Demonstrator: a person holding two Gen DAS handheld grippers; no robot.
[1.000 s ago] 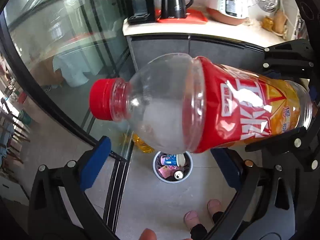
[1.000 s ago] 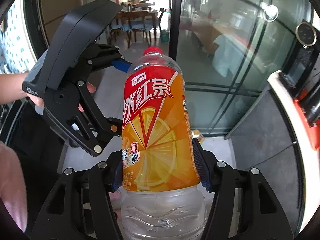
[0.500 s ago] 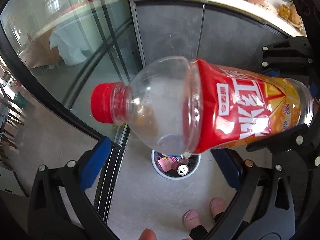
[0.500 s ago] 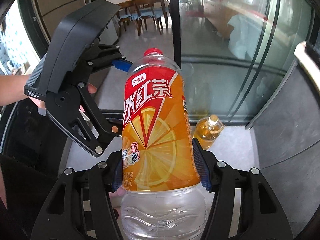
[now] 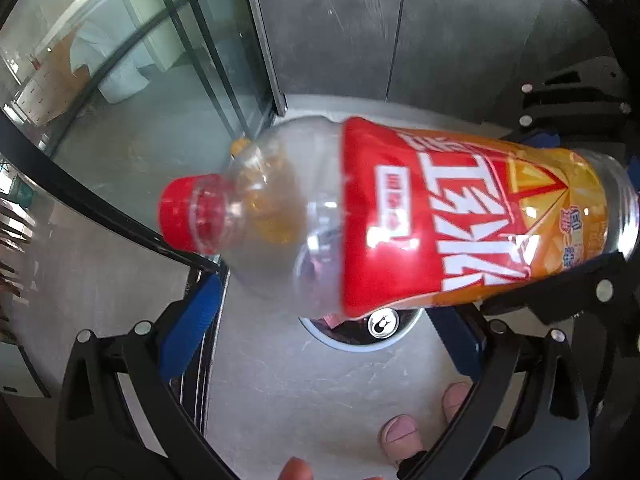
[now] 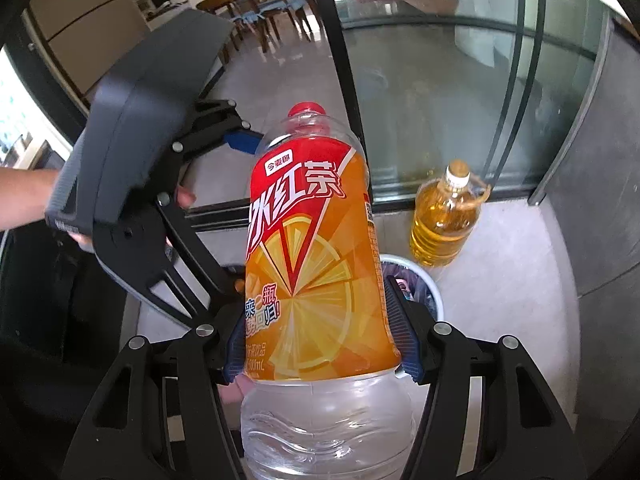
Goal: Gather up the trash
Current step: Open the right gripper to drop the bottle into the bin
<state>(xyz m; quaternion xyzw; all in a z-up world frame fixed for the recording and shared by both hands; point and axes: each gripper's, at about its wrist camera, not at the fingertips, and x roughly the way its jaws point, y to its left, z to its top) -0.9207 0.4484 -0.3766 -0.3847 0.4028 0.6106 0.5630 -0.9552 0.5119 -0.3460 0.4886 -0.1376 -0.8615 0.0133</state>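
Note:
My right gripper (image 6: 320, 344) is shut on an empty plastic tea bottle (image 6: 316, 264) with a red and orange label and a red cap, gripping it at the label's lower part. The bottle (image 5: 400, 216) lies crosswise in the left wrist view, cap to the left, above a round trash bin (image 5: 360, 344) on the floor that holds a can and wrappers. The bin's white rim (image 6: 432, 284) shows behind the bottle in the right wrist view. My left gripper (image 5: 324, 332) is open and empty, below the bottle; its body (image 6: 132, 152) shows left of the bottle.
A jug of yellow cooking oil (image 6: 444, 216) stands on the floor beside the bin, by the glass sliding door (image 6: 420, 80). Grey cabinet fronts (image 5: 400, 28) stand behind the bin. The person's slippered feet (image 5: 424, 420) are just before it.
Both grippers have tilted down and moved toward the floor with the bottle. The bin now sits right under the bottle, and the countertop has left the view.

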